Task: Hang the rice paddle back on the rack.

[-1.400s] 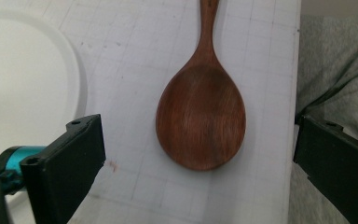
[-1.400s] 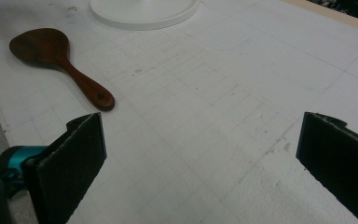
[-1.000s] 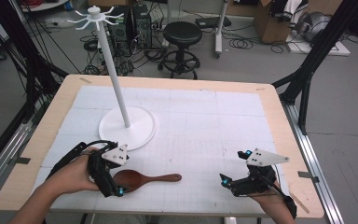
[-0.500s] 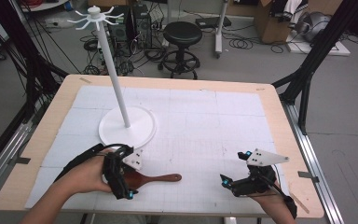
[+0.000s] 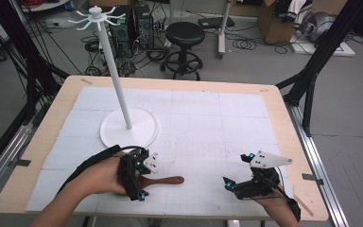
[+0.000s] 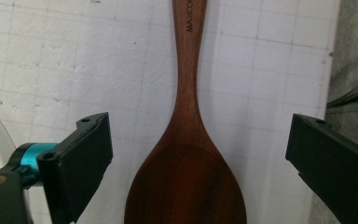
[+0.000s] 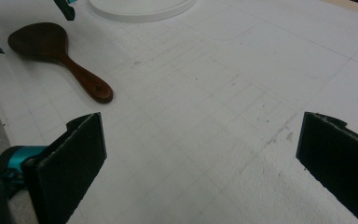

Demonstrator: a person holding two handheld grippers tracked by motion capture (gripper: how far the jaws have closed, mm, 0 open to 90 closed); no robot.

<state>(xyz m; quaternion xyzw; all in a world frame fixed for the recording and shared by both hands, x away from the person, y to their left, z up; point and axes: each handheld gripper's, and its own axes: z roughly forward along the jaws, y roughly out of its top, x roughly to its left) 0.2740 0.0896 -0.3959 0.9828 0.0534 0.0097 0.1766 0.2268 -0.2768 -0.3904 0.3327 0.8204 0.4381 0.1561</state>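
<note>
A dark wooden spoon (image 5: 163,180) lies flat on the white mat near the table's front edge, bowl to the left, handle pointing right. My left gripper (image 5: 135,176) is open and straddles the spoon's bowl (image 6: 186,186), one jaw on each side, neither touching it. The spoon (image 7: 60,58) also lies at the upper left of the right gripper view. My right gripper (image 5: 230,184) is open over bare mat at the front right, well apart from the spoon's handle tip.
A white stand with a round base (image 5: 130,126), a tall pole and hooks at the top stands at the left middle of the mat. Its base edge (image 7: 142,9) lies beyond the spoon. Stools, cables and frame legs are beyond the table.
My left gripper has moved right along the front edge and now sits over the spoon's bowl, jaws around it. The right gripper and the spoon have stayed put.
</note>
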